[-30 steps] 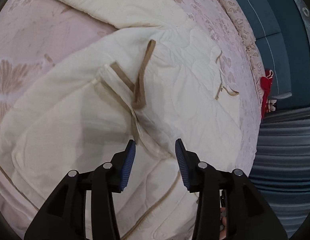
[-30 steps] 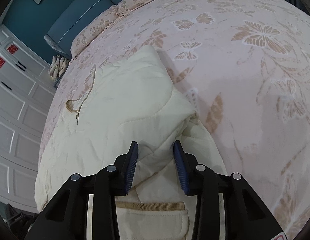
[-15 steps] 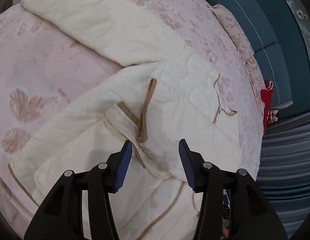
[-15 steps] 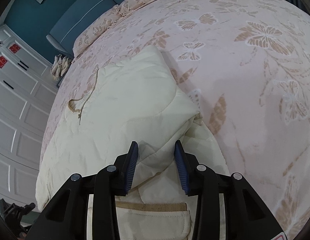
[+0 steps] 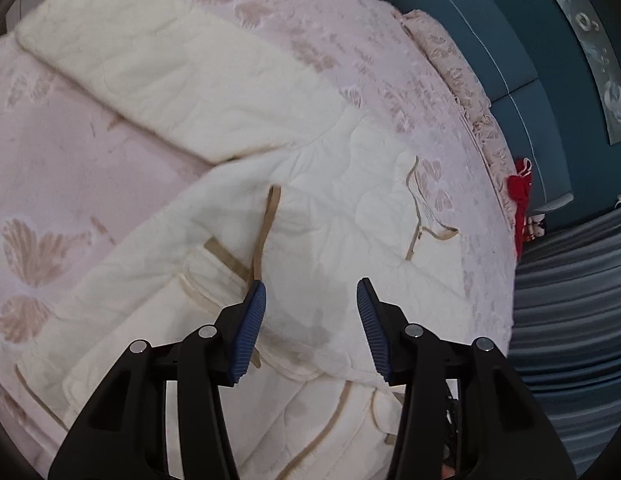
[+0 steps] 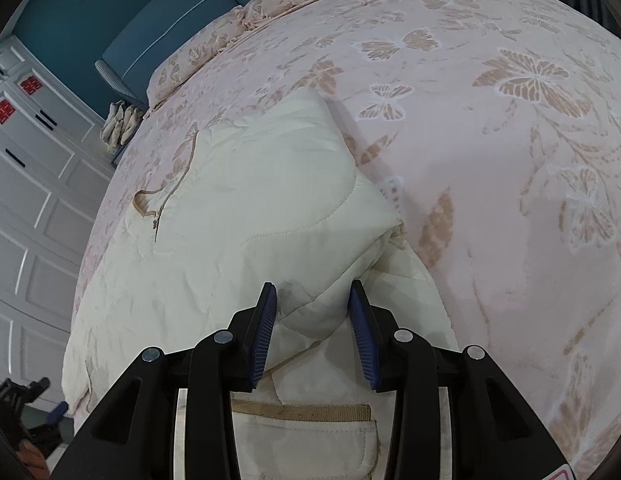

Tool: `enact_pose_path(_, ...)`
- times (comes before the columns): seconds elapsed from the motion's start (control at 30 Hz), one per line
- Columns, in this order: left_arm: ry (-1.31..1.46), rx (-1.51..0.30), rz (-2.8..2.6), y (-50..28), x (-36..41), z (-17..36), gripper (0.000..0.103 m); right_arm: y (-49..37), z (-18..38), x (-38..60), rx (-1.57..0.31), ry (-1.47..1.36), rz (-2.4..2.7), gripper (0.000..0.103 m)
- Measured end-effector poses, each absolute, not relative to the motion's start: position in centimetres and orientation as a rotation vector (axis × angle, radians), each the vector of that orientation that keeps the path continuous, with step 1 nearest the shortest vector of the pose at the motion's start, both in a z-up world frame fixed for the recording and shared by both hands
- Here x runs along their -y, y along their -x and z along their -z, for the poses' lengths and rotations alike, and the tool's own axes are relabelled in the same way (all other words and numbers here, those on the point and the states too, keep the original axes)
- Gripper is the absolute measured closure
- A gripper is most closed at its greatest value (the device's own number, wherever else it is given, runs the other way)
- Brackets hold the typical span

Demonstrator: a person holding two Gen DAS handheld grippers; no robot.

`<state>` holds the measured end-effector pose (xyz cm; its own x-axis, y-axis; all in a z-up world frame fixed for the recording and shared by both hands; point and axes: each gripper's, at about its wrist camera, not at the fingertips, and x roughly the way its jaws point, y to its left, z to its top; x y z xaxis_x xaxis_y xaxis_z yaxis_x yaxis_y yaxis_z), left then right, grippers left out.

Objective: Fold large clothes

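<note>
A cream quilted robe (image 5: 334, 216) is spread on the pink bedspread (image 6: 490, 128). A fold of it is clamped in the right tongs (image 6: 312, 312); the left tongs (image 5: 310, 312) are held released above it.

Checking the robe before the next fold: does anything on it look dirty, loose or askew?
Yes. The robe has a greyish stain between the left gripper fingers, though it may be shadow, and a tan tie trails loose onto the bedspread.
</note>
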<state>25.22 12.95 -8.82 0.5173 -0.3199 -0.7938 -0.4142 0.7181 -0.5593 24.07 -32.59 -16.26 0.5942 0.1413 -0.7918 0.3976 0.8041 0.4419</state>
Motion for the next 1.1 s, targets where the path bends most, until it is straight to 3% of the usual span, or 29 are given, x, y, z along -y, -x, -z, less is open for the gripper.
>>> enact_pose_path(0.27, 0.859, -1.227, -0.047, -27.5, -12.8, 15.4, 0.059, -24.1, 16.2, 32.5, -0.942, -0.645, 0.167, 0.066)
enact_pose_path(0.33, 0.860, -1.252, -0.004, -27.8, -12.2, 16.2, 0.078, -24.2, 16.2, 32.5, -0.942, -0.640, 0.171, 0.070)
enact_pose_path(0.37, 0.866, -1.252, 0.025, -28.0, -12.0, 16.2, 0.095, -24.3, 16.1, 32.5, -0.940, -0.636, 0.169, 0.075)
enact_pose_path(0.43, 0.838, -1.218, 0.051, -28.5, -11.8, 14.9, 0.096, -24.9, 15.5, 32.5, -0.931, -0.617, 0.157, 0.093)
enact_pose_path(0.67, 0.621, -0.900, 0.102, -29.3, -11.3, 4.7, 0.098, -24.6, 8.3, 31.2, -0.676, -0.519, 0.064, 0.097)
enact_pose_path(0.8, 0.520, -1.051, 0.015, -30.3, -10.4, 11.4, 0.098, -26.9, 15.9, 30.6, -0.949, -0.476, 0.126, 0.097)
enact_pose_path(0.9, 0.503, -1.153, -0.038, -29.3, -10.3, 17.5, 0.097, -26.6, 17.4, 29.8, -0.969, -0.424, 0.146, 0.097)
enact_pose_path(1.1, 0.510, -1.081, -0.055, -27.9, -10.2, 15.9, 0.090, -24.9, 14.2, 29.8, -0.932, -0.410, 0.211, 0.088)
